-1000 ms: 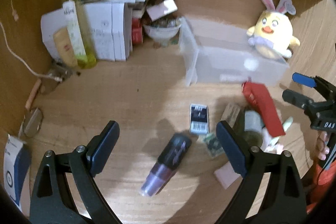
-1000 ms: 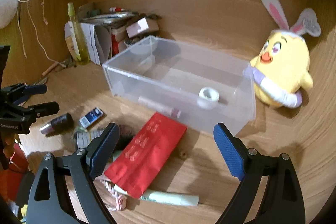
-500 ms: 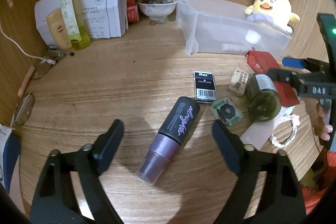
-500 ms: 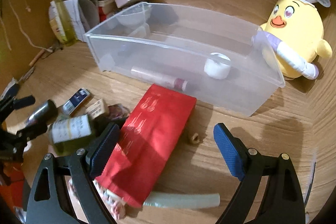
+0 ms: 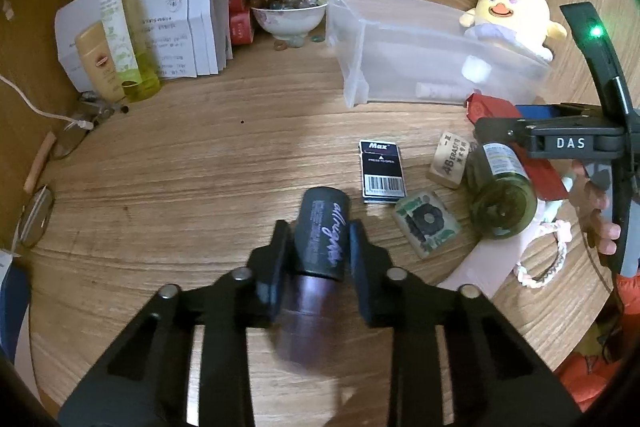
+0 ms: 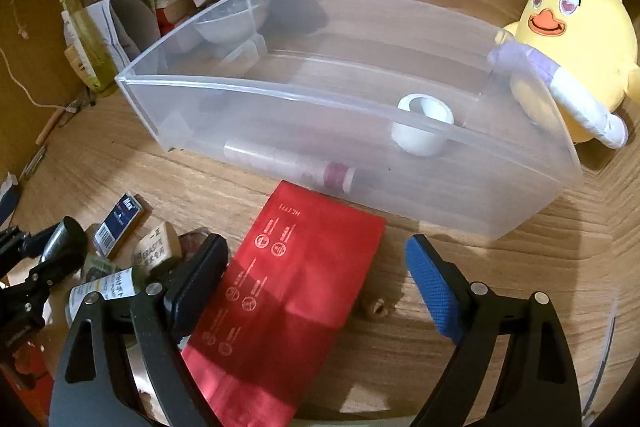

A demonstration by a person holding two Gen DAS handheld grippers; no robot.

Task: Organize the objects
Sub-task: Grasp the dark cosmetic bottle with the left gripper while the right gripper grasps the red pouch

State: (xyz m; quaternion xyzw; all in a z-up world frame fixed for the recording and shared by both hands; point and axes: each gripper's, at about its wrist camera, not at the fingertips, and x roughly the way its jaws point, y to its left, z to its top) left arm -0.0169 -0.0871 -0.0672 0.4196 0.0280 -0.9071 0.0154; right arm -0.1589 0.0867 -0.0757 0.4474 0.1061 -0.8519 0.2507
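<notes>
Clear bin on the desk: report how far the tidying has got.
Done: the clear bin already holds a white tape roll and a pale tube.
In hand: the left gripper is closing on the dark purple bottle; the right gripper hangs open over the red packet.
Left: the staple box, eraser, green jar and braided cord lie loose on the desk.

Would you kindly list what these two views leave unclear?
- Left wrist: purple bottle lower half blurred, between the closing left gripper.
- Right wrist: red packet bottom cut off by the frame edge; pale tube label clouded by the bin wall.
</notes>
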